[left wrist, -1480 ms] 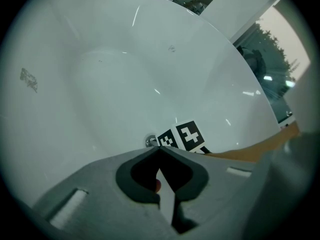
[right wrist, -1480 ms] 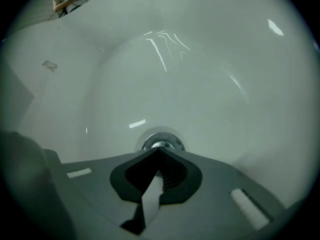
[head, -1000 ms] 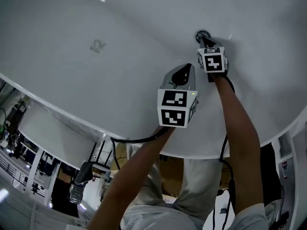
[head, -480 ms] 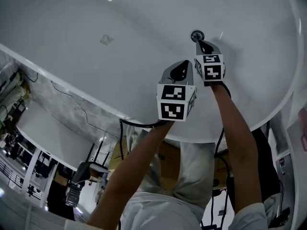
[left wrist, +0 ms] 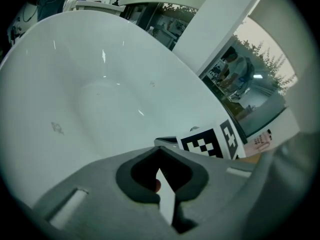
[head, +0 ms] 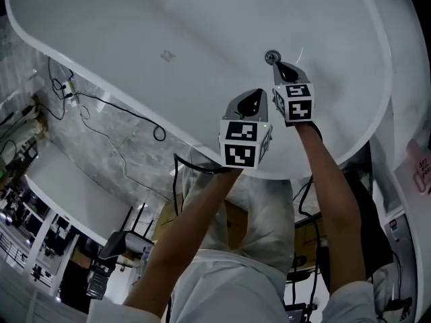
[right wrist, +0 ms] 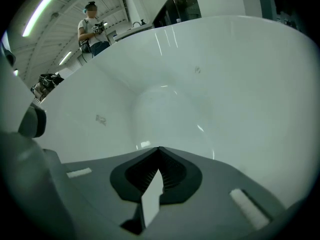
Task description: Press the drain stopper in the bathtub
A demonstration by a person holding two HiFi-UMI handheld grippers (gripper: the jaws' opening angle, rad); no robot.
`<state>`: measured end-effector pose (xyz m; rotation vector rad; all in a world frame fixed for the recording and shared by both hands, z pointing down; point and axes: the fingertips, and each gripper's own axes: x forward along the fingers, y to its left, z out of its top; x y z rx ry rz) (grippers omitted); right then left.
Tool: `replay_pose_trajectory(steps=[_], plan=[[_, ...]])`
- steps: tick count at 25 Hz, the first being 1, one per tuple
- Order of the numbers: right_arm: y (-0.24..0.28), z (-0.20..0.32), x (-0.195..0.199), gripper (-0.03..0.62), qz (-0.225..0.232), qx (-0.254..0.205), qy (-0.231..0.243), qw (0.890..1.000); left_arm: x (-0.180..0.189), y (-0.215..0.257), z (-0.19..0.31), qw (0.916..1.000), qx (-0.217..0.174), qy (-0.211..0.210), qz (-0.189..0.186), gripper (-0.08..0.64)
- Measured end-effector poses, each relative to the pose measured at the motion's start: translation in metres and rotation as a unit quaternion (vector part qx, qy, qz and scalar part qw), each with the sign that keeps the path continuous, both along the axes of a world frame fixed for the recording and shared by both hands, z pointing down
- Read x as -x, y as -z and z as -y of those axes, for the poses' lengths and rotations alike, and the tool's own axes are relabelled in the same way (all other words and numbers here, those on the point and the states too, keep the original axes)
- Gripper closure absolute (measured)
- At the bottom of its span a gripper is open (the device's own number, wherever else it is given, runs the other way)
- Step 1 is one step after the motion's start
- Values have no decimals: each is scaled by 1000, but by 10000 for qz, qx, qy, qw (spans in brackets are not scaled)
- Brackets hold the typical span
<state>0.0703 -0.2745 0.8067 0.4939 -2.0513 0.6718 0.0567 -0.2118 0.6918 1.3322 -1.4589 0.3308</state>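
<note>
1. Spanning the view: white bathtub [head: 135, 19], basin bare.
2. Left hand-held gripper [head: 250, 99]: jaws together, nothing held. Held over the tub floor, short of the drain.
3. Drain stopper [head: 272, 57]: small, round, dark, set in the tub floor.
4. Right hand-held gripper [head: 281, 67]: jaws closed, empty. Stopper lies just ahead and slightly left, along its long axis; contact not discernible. Nearer of the two, so the likely presser.

White bathtub [head: 202, 19], grey right tongs [right wrist: 159, 151], black-and-white marker cube [head: 297, 102], grey marbled floor [head: 101, 147]
</note>
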Motion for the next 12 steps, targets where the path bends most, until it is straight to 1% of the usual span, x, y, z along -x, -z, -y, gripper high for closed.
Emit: replay_pose_trajectory(steps=[7,12], plan=[[80,-5,-2,591,208,-118,-33,9997,2,71,-3,9995,-220,-190,77,560],[141,-11,-2,590,428,-251,-150,9987,0,115,-9,9987,-380,-332,74,560]])
